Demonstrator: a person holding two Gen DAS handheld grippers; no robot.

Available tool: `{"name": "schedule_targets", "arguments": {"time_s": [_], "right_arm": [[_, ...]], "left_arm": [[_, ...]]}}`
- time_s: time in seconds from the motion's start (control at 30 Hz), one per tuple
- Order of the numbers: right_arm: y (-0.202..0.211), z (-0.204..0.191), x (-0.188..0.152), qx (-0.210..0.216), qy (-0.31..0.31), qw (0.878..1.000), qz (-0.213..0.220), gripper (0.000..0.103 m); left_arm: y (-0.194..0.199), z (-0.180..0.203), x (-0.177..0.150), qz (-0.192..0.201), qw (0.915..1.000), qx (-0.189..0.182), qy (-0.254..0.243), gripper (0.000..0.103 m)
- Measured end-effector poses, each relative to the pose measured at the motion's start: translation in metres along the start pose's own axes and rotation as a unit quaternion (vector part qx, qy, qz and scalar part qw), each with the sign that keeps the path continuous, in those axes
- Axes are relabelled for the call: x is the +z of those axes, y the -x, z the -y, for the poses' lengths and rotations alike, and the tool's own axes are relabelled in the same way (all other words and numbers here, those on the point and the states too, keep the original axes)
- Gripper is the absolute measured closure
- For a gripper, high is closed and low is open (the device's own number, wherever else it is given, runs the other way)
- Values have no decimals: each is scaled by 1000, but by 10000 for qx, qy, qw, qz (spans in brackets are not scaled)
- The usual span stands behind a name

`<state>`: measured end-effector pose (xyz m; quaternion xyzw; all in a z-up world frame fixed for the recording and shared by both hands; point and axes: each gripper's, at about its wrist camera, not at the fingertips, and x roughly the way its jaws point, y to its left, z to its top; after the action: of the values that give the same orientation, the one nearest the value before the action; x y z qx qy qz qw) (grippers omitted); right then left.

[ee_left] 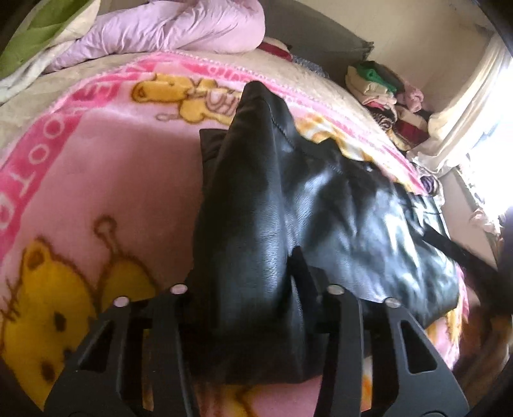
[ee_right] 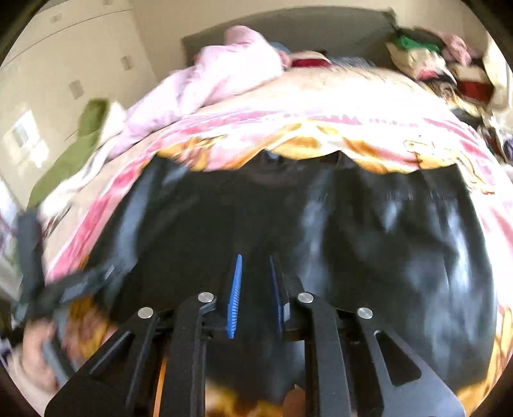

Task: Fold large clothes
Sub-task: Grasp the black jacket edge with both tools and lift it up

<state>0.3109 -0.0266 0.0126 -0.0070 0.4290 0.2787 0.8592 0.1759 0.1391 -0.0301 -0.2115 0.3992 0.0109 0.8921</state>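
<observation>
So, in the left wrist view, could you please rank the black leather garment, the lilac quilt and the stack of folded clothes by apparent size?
1. black leather garment, nearest the camera
2. lilac quilt, farther off and cropped
3. stack of folded clothes, farthest, so unsure

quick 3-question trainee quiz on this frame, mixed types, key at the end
1. True or false: the left gripper has a fold of the black leather garment between its fingers.
2. What lies under the garment? A) bare wooden floor B) pink cartoon-bear blanket C) glass table
3. Fill in: the pad on a right gripper finger is coloured ____.

Key: 1 true; 2 B; 3 blue
</observation>
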Motion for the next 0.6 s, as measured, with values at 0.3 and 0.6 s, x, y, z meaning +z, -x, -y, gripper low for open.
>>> {"name": "schedule_targets", "arguments": {"time_s": [0.3, 0.6], "right_arm": [[-81, 22, 16, -219, -281, 9973, -641, 95], [-13, 9, 1, 130, 37, 9998, -133, 94]], "left_arm": [[16, 11, 11, 251, 9994, -237, -15, 78], [30, 29, 19, 427, 9989, -175, -98, 78]]}}
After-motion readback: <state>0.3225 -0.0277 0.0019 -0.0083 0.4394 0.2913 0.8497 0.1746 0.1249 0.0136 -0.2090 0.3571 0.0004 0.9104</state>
